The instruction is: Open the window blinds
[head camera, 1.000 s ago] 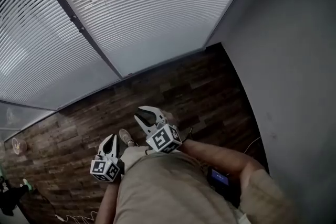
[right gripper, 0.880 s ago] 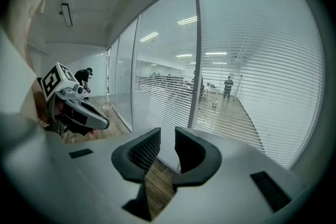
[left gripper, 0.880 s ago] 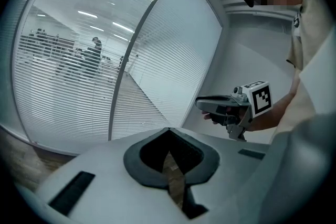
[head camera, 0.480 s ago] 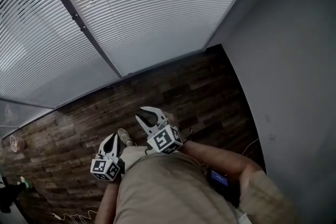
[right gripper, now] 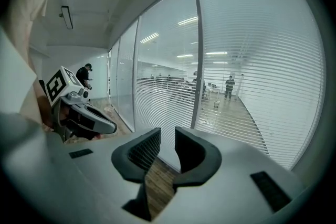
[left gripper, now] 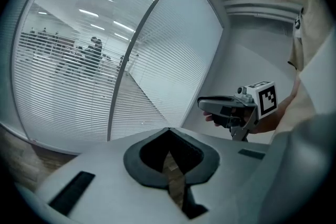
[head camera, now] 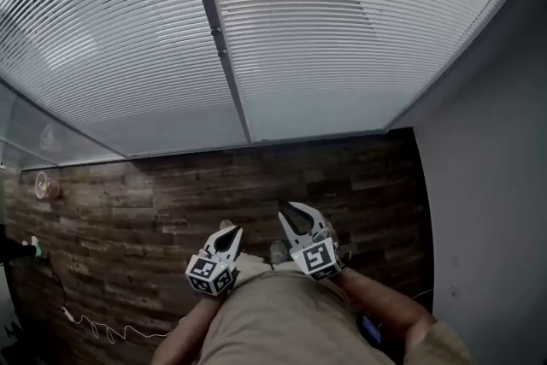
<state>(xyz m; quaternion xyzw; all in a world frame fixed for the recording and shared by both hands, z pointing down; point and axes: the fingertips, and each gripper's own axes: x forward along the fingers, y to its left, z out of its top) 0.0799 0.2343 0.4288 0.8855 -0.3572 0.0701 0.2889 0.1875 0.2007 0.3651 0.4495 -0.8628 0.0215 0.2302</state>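
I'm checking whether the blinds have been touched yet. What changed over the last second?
Only the head view swung: the window blinds now face it squarely, their frame post near mid-picture. Nothing was taken hold of. The left gripper and right gripper stayed low by the waist, empty, short of the blinds.

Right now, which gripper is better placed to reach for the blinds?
Right, likely: the right gripper has jaws apart and empty, aimed at the mullion between the blinds; the left gripper is shut.

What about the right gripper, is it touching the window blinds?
Apart. In the head view the right gripper sits close to the person, with wooden floor showing between its jaws and the window blinds.
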